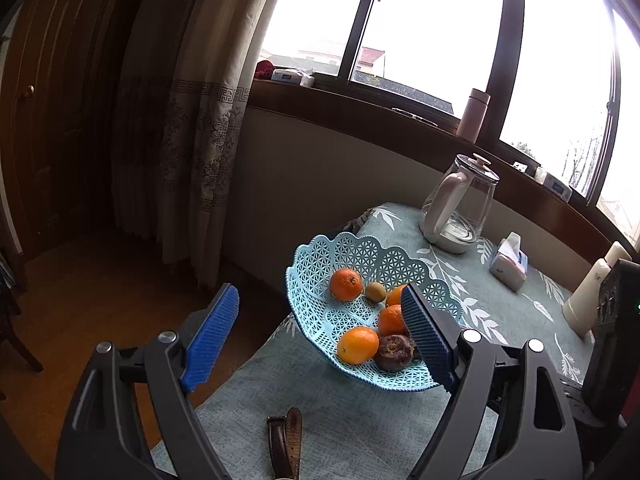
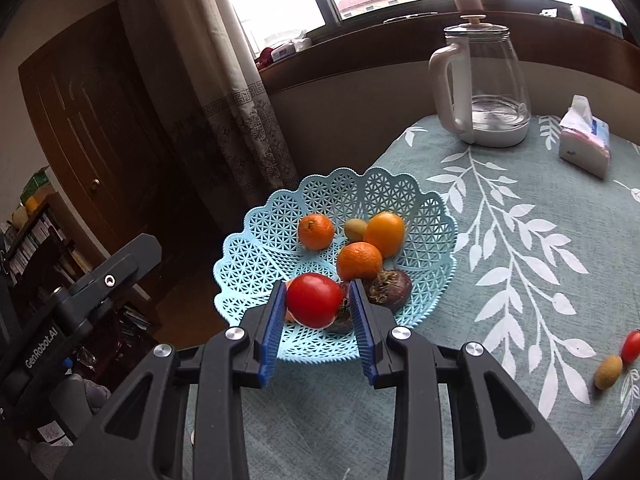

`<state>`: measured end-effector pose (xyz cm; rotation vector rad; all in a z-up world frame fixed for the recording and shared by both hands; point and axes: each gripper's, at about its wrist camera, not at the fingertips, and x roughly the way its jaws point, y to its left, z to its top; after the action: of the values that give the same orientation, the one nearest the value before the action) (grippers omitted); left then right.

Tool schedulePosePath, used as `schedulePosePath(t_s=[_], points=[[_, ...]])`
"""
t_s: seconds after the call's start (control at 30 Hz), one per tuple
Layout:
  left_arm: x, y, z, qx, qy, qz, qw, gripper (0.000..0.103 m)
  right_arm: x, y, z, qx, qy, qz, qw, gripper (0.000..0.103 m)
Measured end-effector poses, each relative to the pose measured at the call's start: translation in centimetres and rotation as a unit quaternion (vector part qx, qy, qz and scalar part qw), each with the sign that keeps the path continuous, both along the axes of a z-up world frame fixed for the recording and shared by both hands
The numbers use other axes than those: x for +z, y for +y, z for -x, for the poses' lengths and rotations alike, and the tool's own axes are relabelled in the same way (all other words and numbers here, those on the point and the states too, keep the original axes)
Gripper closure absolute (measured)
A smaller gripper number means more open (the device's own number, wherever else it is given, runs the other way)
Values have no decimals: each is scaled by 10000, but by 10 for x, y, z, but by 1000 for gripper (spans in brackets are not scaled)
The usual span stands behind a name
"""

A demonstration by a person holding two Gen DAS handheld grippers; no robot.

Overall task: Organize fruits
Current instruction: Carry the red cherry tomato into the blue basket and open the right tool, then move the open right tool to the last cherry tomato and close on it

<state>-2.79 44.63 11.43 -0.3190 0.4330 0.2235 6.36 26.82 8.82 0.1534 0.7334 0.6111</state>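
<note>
The right gripper (image 2: pixel 318 304) clasped a red tomato (image 2: pixel 314 300) above the near side of the blue basket (image 2: pixel 436 216); lowering it into a gap before releasing seemed wise. The left gripper (image 1: pixel 320 332) hung spread and empty.

Black jaws, ribbed blue pads (image 2: pixel 272 332) (silver pivot screws (image 2: pixel 235 333))

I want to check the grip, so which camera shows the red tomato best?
The right wrist view: the red tomato sits in plain sight between the right gripper and its blue pads, just over the blue basket. The left wrist view does not show it; the left gripper hangs open there.
</note>
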Motion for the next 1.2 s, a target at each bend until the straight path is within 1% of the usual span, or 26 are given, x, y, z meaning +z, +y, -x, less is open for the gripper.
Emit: schedulePosePath(t_s=[0.1, 0.2, 0.23, 0.27, 0.3, 0.37, 0.53, 0.6, 0.67, 0.8, 1.0, 1.2], points=[[0, 3, 1, 17, -1, 47, 10000, 18, -4, 16, -4, 99, 34, 115, 9999, 68], [0, 5, 1, 27, 5, 96, 10000, 18, -10, 22, -8, 97, 123, 146, 9998, 67], [0, 5, 1, 29, 8, 108, 9999, 14, -10, 22, -8, 103, 155, 110, 9998, 67], [0, 5, 1, 37, -2, 111, 9999, 10, -10, 22, -8, 84, 163, 85, 9998, 65], [0, 5, 1, 50, -6, 110, 9999, 10, -10, 20, -7, 52, 144, 71, 9999, 60], [0, 5, 1, 51, -5, 126, 9999, 10, -9, 13, -7, -29, 114, 35, 9999, 56], [-1, 1, 0, 25, 4, 95, 10000, 10, -11, -9, -6, -259, 165, -110, 9995, 56], [-1, -2, 0, -2, 12, 77, 10000, 10, -15, -19, -5, -378, 202, -152, 9990, 53], [-2, -4, -1, -29, 26, 60, 10000, 10, -19, -29, -4, -456, 241, -224, 9984, 52], [-4, -8, -2, -61, 54, 53, 10000, 10, -22, -44, 2, -672, 210, -216, 9973, 50], [-6, -14, -4, -163, 93, 40, 9998, 9, -24, -70, 7, -973, 234, -333, 9944, 50], [-8, -25, -7, -339, 150, -19, 9993, 9, -29, -85, 12, -1115, 239, -292, 9930, 50]])
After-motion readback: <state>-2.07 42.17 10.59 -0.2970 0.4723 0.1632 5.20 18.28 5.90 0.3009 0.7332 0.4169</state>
